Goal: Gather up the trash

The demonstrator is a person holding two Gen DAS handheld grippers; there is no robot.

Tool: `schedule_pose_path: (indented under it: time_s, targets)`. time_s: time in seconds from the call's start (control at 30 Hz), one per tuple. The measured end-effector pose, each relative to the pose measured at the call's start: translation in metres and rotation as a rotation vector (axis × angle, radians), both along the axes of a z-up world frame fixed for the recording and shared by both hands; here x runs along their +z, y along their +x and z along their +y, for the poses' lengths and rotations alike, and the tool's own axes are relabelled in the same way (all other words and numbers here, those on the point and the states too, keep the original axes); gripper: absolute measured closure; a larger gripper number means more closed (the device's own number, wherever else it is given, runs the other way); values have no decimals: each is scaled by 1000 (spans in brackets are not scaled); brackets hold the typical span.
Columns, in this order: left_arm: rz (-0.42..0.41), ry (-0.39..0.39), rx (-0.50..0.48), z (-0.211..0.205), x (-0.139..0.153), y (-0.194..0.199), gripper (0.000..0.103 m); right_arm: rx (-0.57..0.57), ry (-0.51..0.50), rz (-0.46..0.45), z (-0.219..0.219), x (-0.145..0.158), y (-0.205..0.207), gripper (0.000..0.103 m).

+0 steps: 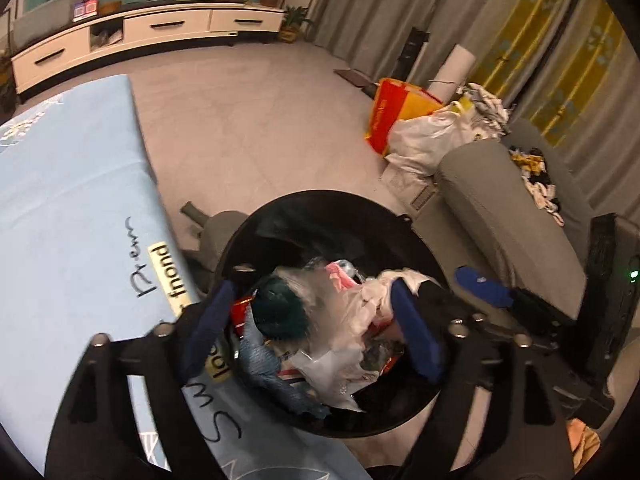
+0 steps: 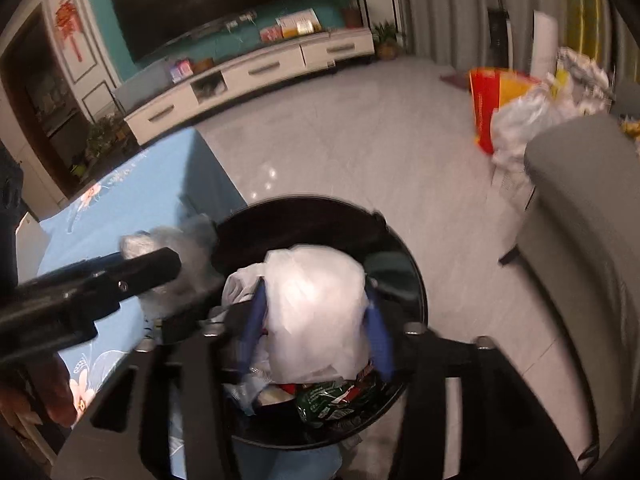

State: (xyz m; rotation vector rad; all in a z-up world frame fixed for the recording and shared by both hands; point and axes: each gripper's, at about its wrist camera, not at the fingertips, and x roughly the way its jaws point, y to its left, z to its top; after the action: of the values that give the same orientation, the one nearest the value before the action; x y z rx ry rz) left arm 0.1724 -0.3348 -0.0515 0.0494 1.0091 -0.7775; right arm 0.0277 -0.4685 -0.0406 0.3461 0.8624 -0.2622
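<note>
A round black trash bin (image 1: 320, 212) stands on the floor beside a blue-covered table, filled with wrappers, plastic and a dark teal lump (image 1: 280, 312). My left gripper (image 1: 316, 328) hovers open over the bin, nothing between its blue fingers (image 1: 416, 332). In the right wrist view the same bin (image 2: 404, 264) lies below my right gripper (image 2: 316, 328), which is shut on a crumpled white plastic bag (image 2: 316, 312) held over the trash. The left gripper's black body (image 2: 100, 284) crosses at left, clear plastic (image 2: 180, 248) beside it.
The blue table cover (image 1: 68, 220) lies left of the bin. A grey sofa (image 1: 500, 208) is at right, with white bags and a red-yellow bag (image 1: 392, 112) beyond. A white TV cabinet (image 1: 160, 28) lines the far wall.
</note>
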Motion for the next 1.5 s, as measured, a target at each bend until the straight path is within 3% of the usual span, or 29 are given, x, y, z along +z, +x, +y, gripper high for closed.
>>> schedule_pose_path:
  time_s: [0.1, 0.2, 0.3, 0.33, 0.4, 0.53, 0.73, 1.5]
  targets:
    - [-21, 13, 24, 16, 20, -11, 3, -14, -17, 3, 4, 5, 0, 35]
    - [-71, 34, 53, 36, 56, -32, 3, -24, -25, -18, 6, 29, -14, 22]
    - [-143, 107, 95, 59, 93, -63, 3, -18, -57, -40, 18, 65, -39, 4]
    - [-165, 127, 103, 63, 103, -72, 3, -20, -85, -41, 24, 78, -49, 3]
    - [-201, 151, 111, 74, 124, -93, 3, -31, -117, -29, 34, 98, -64, 3]
    - [-232, 152, 129, 93, 153, -126, 3, -17, -69, 4, 51, 125, -91, 3]
    - [-276, 201, 192, 115, 172, -155, 3, -11, -106, 4, 78, 154, -123, 3]
    - [-299, 207, 204, 132, 182, -182, 3, 16, -143, -24, 104, 172, -140, 3]
